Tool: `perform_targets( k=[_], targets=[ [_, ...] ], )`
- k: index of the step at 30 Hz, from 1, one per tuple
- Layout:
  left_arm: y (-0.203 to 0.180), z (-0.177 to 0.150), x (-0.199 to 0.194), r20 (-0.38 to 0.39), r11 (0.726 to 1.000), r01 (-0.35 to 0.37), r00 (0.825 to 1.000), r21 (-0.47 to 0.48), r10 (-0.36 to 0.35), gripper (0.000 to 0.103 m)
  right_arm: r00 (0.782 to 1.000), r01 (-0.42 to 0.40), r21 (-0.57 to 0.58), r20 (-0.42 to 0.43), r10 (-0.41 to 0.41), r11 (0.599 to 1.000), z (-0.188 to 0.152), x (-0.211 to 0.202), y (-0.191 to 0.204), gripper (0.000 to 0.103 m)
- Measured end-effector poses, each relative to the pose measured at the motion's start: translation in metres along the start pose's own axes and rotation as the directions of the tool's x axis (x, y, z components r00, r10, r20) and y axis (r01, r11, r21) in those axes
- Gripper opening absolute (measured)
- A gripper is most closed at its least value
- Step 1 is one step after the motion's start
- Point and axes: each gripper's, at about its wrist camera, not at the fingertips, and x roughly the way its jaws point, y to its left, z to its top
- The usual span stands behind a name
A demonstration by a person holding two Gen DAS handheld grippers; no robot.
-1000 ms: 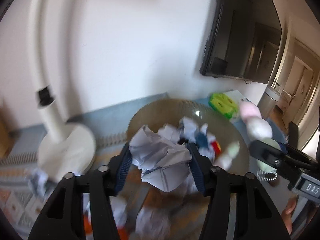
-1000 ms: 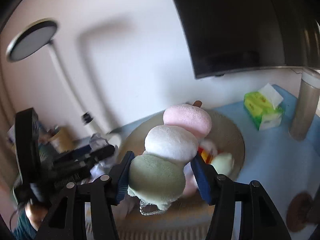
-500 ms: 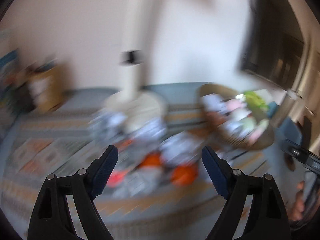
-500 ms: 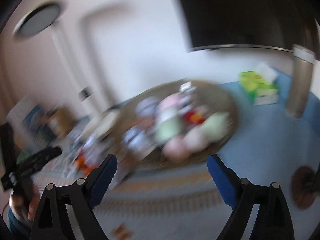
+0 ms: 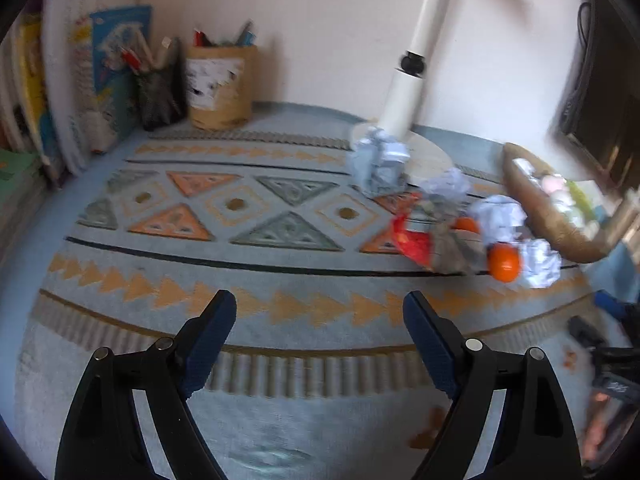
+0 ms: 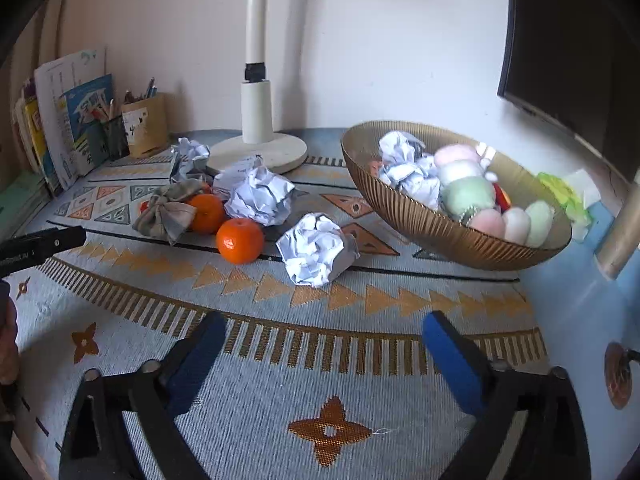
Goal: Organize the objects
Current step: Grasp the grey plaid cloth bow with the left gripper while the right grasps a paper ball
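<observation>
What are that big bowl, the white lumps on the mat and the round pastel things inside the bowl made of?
Bowl: looks like tinted amber glass or plastic, glossy and finely ribbed; which one I cannot tell.
White lumps: crumpled paper, matt, with sharp creases and folds.
Pastel things: plush fabric, soft and fuzzy, with no shine; probably stuffed toys.

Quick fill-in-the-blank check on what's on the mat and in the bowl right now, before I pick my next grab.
1. Both grippers, left and right, are ____.
2. The number of oranges on the mat is ____.
3. The plush dumplings lie inside the ____.
4. The white lamp's base stands ____ the paper balls.

Missing words: open; two; bowl; behind
</observation>
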Motion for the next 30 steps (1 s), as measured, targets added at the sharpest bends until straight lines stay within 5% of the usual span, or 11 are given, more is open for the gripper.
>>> perform_targets(
  k=[3, 8, 10, 12, 16, 18, 20, 22, 27, 30],
  targets=[
    [-0.018, 0.012, 0.001, -0.041, 0.993, 0.111, 0.993, 0.028, -0.110, 0.085, 0.999, -0.011, 0.077, -0.039, 0.015, 0.997, 0.002, 0.008, -0.016, 0.102],
    [-0.053, 0.039, 0.028, -0.079, 0.987, 0.129, 0.989, 0.094, -0.122, 0.082, 0.997, -0.018, 0.100, -0.078, 0.026, 0.995, 0.006, 0.013, -0.020, 0.102],
    [-0.059, 0.045, 0.046, -0.108, 0.989, 0.116, 0.989, 0.093, -0.105, 0.075, 0.986, -0.025, 0.125, -0.158, 0.045, 0.992, 0.010, 0.023, -0.020, 0.102],
    [-0.067, 0.048, 0.061, -0.137, 0.989, 0.087, 0.988, 0.116, -0.071, 0.051, 0.975, -0.077, 0.184, -0.193, 0.113, 0.980, 0.017, 0.030, -0.025, 0.102],
    [-0.085, 0.046, 0.070, -0.128, 0.978, 0.065, 0.991, 0.196, -0.040, 0.044, 0.958, -0.172, 0.332, -0.165, 0.236, 0.927, 0.037, 0.041, -0.045, 0.102],
    [-0.088, 0.045, 0.073, -0.121, 0.974, 0.063, 0.992, 0.217, -0.038, 0.025, 0.958, -0.170, 0.352, -0.162, 0.238, 0.921, 0.045, 0.048, -0.047, 0.102],
    [-0.087, 0.043, 0.071, -0.111, 0.972, 0.062, 0.993, 0.225, -0.037, 0.020, 0.955, -0.191, 0.363, -0.147, 0.258, 0.912, 0.049, 0.057, -0.046, 0.099],
    [-0.084, 0.043, 0.054, -0.065, 0.968, 0.076, 0.996, 0.237, -0.062, 0.020, 0.953, -0.213, 0.348, -0.131, 0.272, 0.913, 0.053, 0.063, -0.038, 0.094],
    [-0.061, 0.045, 0.009, 0.006, 0.968, 0.142, 0.989, 0.208, -0.147, 0.020, 0.961, -0.179, 0.247, -0.161, 0.223, 0.952, 0.057, 0.072, -0.017, 0.044],
    [-0.034, 0.038, -0.017, 0.036, 0.974, 0.169, 0.984, 0.151, -0.176, 0.020, 0.974, -0.183, 0.166, -0.100, 0.201, 0.969, 0.052, 0.052, -0.005, 0.044]
  ],
)
